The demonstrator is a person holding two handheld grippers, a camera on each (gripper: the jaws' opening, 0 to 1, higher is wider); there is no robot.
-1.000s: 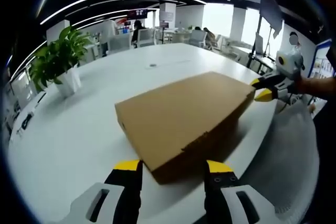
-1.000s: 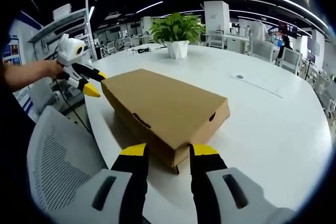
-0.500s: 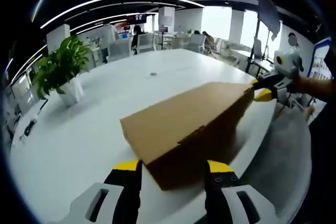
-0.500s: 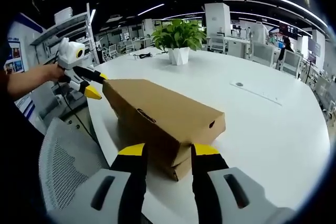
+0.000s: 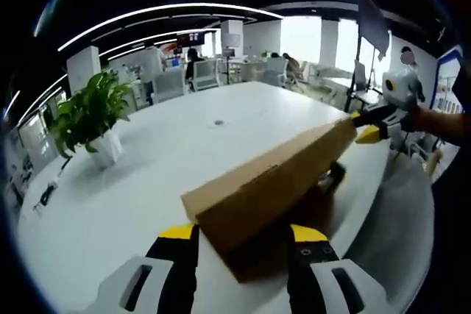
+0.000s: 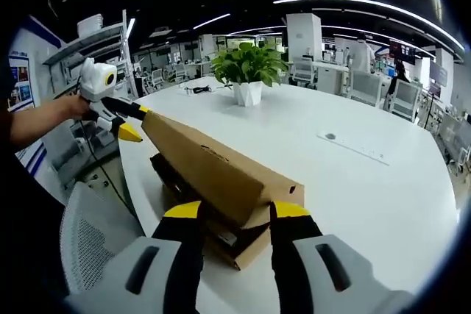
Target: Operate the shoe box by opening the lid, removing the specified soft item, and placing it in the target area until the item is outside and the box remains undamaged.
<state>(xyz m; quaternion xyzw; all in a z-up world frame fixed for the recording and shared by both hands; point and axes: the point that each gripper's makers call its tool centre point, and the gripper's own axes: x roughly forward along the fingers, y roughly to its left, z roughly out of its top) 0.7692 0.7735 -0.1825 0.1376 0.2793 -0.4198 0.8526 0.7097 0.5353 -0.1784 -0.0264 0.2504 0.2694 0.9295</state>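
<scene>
A brown cardboard shoe box stands near the edge of a white table [image 5: 147,174]. Its lid [image 5: 272,174] is tilted up along the front side, above the base [image 5: 302,218]. My left gripper [image 5: 243,233] holds one end of the lid between its yellow-tipped jaws. At the far end, my right gripper [image 5: 366,126] holds the other corner. In the right gripper view the lid [image 6: 213,163] slants over the base [image 6: 246,244], my right gripper [image 6: 235,209] grips its near end and my left gripper [image 6: 132,121] its far corner. Something dark [image 6: 173,174] lies inside; I cannot make it out.
A potted green plant [image 5: 88,115] stands on the table beyond the box [image 6: 249,71]. A grey mesh chair [image 6: 96,233] sits just off the table's edge by the box. A person's hand [image 6: 44,115] holds the left gripper. Desks and chairs fill the office behind.
The lid has risen from lying flat on the box to a steep tilt, with both grippers rising at its ends. The base now shows under it.
</scene>
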